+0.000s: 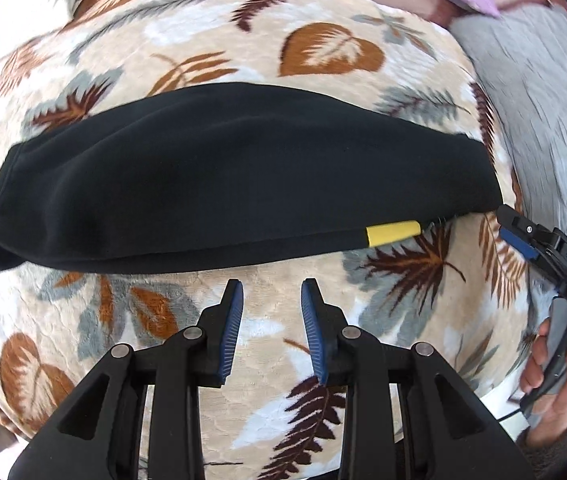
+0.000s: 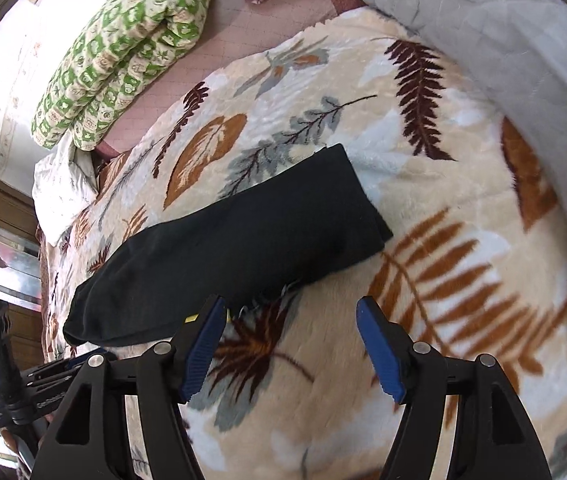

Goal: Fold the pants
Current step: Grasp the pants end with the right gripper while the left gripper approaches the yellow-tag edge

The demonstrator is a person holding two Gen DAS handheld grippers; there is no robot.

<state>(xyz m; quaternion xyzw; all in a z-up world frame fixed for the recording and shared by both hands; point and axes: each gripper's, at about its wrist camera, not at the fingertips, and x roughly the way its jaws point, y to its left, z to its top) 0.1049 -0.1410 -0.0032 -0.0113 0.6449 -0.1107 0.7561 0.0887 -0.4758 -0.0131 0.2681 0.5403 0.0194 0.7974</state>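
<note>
Pants lie folded, black, yellow-tagged.

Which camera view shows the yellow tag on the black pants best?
The left wrist view: the yellow tag lies fully visible on the near edge of the black pants. In the right wrist view only a yellow sliver shows behind the tool's finger.
</note>
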